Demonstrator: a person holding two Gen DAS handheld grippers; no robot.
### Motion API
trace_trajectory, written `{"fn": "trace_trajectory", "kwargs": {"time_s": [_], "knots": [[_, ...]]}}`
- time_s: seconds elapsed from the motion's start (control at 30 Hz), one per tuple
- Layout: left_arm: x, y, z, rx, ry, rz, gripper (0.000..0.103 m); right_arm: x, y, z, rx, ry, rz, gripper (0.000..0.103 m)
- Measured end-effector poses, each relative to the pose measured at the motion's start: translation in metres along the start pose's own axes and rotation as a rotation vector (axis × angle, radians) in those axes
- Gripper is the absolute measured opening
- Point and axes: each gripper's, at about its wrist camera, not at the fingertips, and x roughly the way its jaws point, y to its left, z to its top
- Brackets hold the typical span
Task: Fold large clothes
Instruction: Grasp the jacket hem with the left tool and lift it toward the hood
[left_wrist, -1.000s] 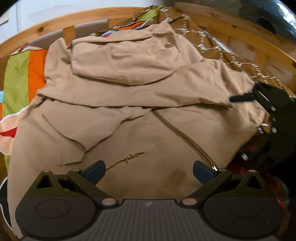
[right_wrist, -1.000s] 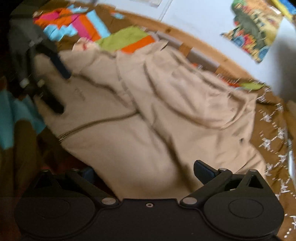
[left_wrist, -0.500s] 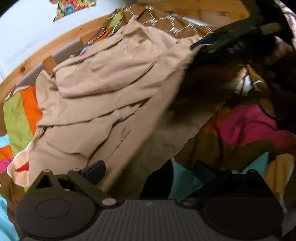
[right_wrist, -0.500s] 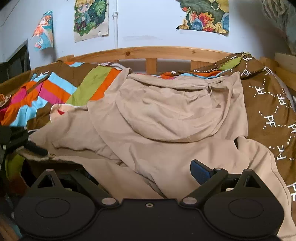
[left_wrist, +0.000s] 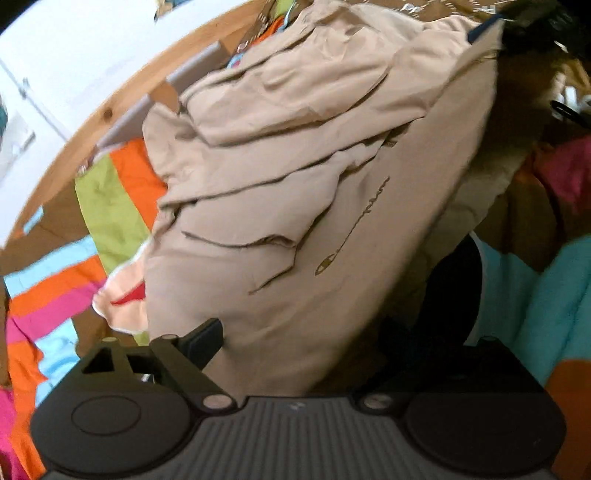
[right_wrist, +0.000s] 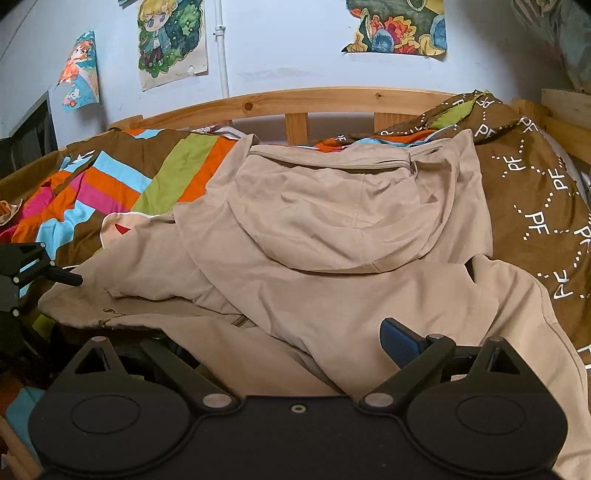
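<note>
Tilted further since half a second ago, my left tongs (left_wrist: 295, 341) now view the beige zip hoodie (left_wrist: 314, 192) at a steep slant, its hem draped between their fingers; only the left finger shows, so I cannot tell whether they grip. My right tongs (right_wrist: 280, 345) stand spread, cloth lying over the gap and hiding the left finger, the blue-padded right finger (right_wrist: 400, 345) bare beside a fold. The hoodie lies sprawled on a bed, hood (right_wrist: 332, 210) flat toward the headboard, over a striped quilt (right_wrist: 110, 184) of orange, green, pink and blue and a brown cover (right_wrist: 535, 206) lettered "PF". Behind the wooden bed frame (right_wrist: 314, 98), cartoon posters (right_wrist: 171, 40) hang on a pale blue wall (right_wrist: 288, 44).
</note>
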Motion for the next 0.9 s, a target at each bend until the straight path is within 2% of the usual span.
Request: {"fn": "trace_trajectory", "kwargs": {"time_s": [0.07, 0.17, 0.3, 0.43, 0.47, 0.57, 0.77, 0.83, 0.9], "knots": [[-0.006, -0.009, -0.005, 0.068, -0.022, 0.026, 0.086, -0.001, 0.0, 0.0, -0.001, 0.0, -0.001, 0.095], [-0.011, -0.023, -0.013, 0.167, -0.052, 0.066, 0.085, -0.003, 0.0, -0.002, 0.001, 0.002, -0.004, 0.095], [-0.008, -0.023, -0.014, 0.162, -0.056, 0.093, 0.084, -0.006, 0.0, -0.003, 0.0, 0.006, -0.006, 0.095], [-0.007, -0.025, -0.012, 0.156, -0.066, 0.124, 0.044, -0.013, 0.001, -0.006, -0.011, 0.01, -0.009, 0.096], [-0.008, -0.022, -0.012, 0.143, -0.077, 0.123, 0.031, -0.015, 0.002, -0.006, -0.016, 0.01, -0.011, 0.096], [-0.019, -0.01, -0.007, 0.051, -0.122, 0.099, 0.013, -0.022, 0.004, -0.007, -0.041, 0.011, -0.025, 0.096], [-0.044, 0.044, 0.03, -0.211, -0.212, 0.035, 0.008, -0.041, 0.017, -0.013, -0.139, 0.037, -0.017, 0.097], [-0.046, 0.058, 0.043, -0.26, -0.227, 0.018, 0.008, -0.049, 0.029, -0.022, -0.232, 0.05, -0.021, 0.098], [-0.046, 0.072, 0.057, -0.306, -0.239, -0.005, 0.008, -0.053, 0.041, -0.033, -0.343, 0.065, -0.072, 0.098]]}}
